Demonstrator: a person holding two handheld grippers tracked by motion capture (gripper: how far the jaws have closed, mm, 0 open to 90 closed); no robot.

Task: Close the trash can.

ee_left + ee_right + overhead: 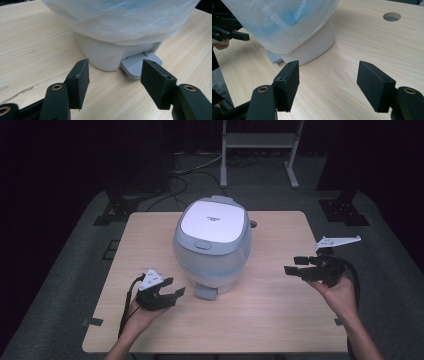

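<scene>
Pedal bin mid-counter; foot pedal faces near edge, just right of left gripper. Right gripper farther. Both wide open, empty.

A light wooden desk carries a white pedal bin, bag-lined, standing near its middle.

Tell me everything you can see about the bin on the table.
The bin is a small, rounded pedal bin that looks like pale grey plastic. Its white-topped lid is shut, with a small tab at the front edge. A translucent liner with a bluish tint hangs over the body. A grey ribbed pedal sticks out at the base, towards the person. It stands upright on the wooden table, near the middle. Neither gripper touches it.
</scene>
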